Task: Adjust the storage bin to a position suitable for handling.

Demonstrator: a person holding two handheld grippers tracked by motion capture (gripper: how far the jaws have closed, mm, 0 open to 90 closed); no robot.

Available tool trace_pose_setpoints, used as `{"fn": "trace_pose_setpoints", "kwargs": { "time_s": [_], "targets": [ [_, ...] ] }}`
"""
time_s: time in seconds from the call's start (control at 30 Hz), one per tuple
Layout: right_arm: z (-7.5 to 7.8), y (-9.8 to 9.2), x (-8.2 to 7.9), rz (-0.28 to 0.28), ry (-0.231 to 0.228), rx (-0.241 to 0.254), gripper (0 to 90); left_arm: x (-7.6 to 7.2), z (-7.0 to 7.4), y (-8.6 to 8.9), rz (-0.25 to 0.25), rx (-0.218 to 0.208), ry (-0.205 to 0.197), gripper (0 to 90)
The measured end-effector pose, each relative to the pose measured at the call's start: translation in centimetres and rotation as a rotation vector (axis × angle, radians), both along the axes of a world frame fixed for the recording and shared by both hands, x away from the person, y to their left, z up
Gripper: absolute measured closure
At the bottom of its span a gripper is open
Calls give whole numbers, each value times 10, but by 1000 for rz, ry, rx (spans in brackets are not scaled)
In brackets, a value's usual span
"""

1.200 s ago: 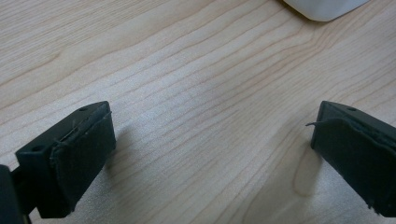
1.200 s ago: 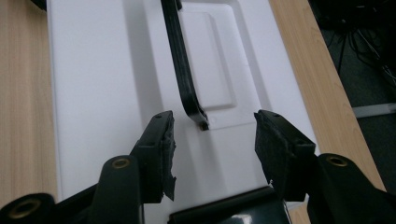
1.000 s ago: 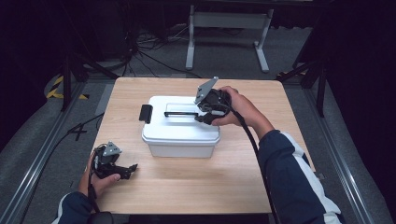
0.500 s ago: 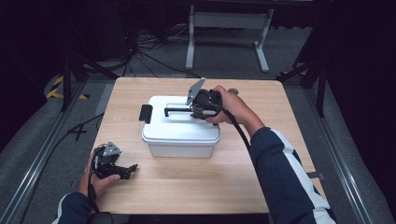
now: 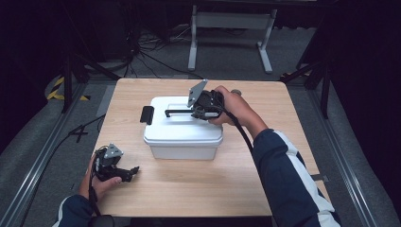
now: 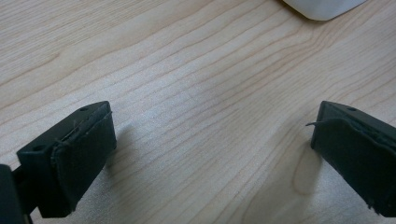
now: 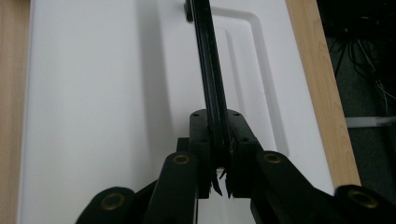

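A white lidded plastic box (image 5: pixel 182 137) stands mid-table, with a black latch (image 5: pixel 147 115) on its left end. Its thin black handle (image 5: pixel 178 112) is raised above the lid (image 7: pixel 93 93). My right gripper (image 5: pixel 196 112) is shut on the handle's right end; in the right gripper view the handle bar (image 7: pixel 210 74) runs straight away from between the closed jaws. My left gripper (image 5: pixel 130 172) rests low over the bare wood near the front left corner, jaws wide apart, nothing between its pads (image 6: pixel 81 154). A corner of the box (image 6: pixel 322 7) shows ahead of it.
The wooden table (image 5: pixel 265 156) has open surface in front of and to the right of the box. Beyond the far edge stand a metal stand (image 5: pixel 231 28) and cables on a dark floor. A black rail (image 5: pixel 42 156) runs along the left side.
My right gripper has moved left along the lid and closed on the handle, which now stands lifted. The left gripper has stayed where it was.
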State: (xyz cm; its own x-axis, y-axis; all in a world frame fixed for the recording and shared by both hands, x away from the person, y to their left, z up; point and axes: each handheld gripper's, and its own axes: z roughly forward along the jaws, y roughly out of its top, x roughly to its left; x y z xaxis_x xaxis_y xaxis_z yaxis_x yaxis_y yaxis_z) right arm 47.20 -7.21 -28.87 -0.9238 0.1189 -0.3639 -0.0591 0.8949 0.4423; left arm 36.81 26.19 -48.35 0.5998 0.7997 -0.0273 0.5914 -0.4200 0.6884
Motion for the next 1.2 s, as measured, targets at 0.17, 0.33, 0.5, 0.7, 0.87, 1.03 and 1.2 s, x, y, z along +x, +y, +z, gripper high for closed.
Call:
{"fn": "trace_pose_setpoints", "kwargs": {
  "time_s": [0.17,0.33,0.5,0.7,0.87,1.03,1.2],
  "targets": [
    [5,0,-3,1,-14,29,838,0,0,0,0,-1,-1,4],
    [11,-1,-4,-3,-28,65,844,0,0,0,-1,-1,-3,4],
    [18,-5,-5,-9,-37,79,846,0,0,0,1,-1,-2,4],
    [27,-16,-9,-7,-48,102,846,0,0,0,1,-2,-1,4],
    [34,-31,-14,-17,-65,115,846,0,0,0,1,-2,-1,4],
    [41,-49,-20,-16,-84,136,846,0,0,0,1,-2,-1,4],
    [44,-65,-27,-24,-96,144,846,0,0,0,1,-2,-1,4]
  ]
}}
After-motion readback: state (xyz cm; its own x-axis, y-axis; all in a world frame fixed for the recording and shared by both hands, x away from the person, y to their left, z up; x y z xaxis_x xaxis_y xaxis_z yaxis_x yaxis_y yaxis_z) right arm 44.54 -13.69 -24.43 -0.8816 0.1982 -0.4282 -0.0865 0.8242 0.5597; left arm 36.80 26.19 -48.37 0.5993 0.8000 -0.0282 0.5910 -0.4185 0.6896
